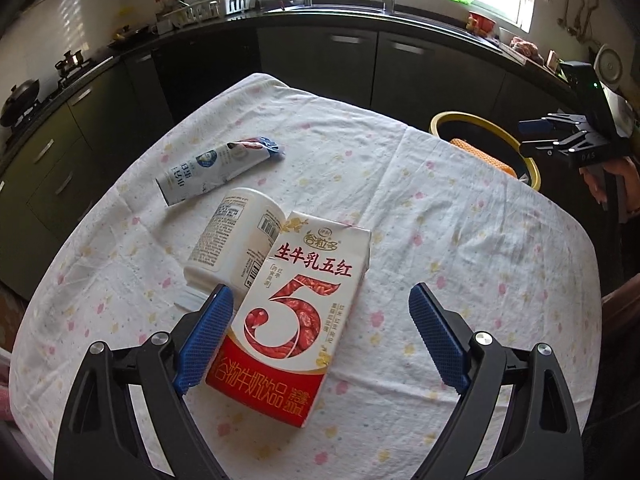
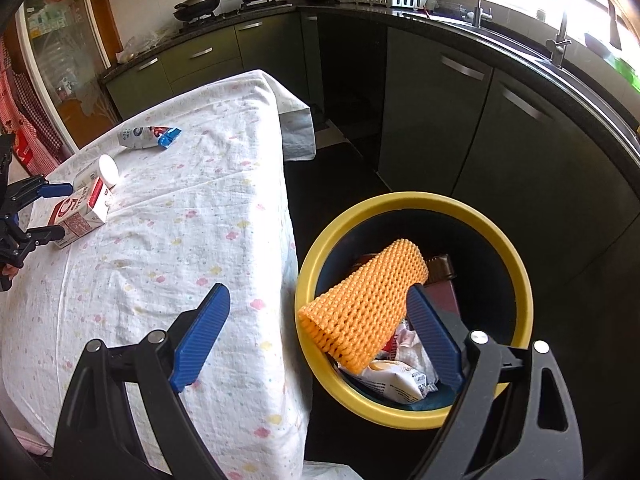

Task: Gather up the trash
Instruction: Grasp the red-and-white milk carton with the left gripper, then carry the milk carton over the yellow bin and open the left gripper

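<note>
A red-and-white drink carton [image 1: 296, 320] lies flat on the flowered tablecloth [image 1: 440, 240]. It sits between the fingers of my left gripper [image 1: 320, 292], close to the left pad, with a wide gap to the right pad; the gripper is open. A white bottle [image 1: 232, 240] lies on its side just behind the carton, and a crushed blue-and-white carton [image 1: 216, 168] lies farther back. My right gripper [image 2: 318, 292] hangs open and empty over the table's edge and the yellow-rimmed bin [image 2: 400, 200]. An orange foam net [image 2: 360, 300] rests on the bin's rim.
The bin stands on the dark floor beside the table's right edge and holds crumpled wrappers [image 2: 400, 376]. Dark kitchen cabinets [image 1: 320, 64] with a sink and dish rack [image 1: 216, 4] run behind the table. A hand [image 1: 616, 184] holds the right gripper [image 1: 560, 136].
</note>
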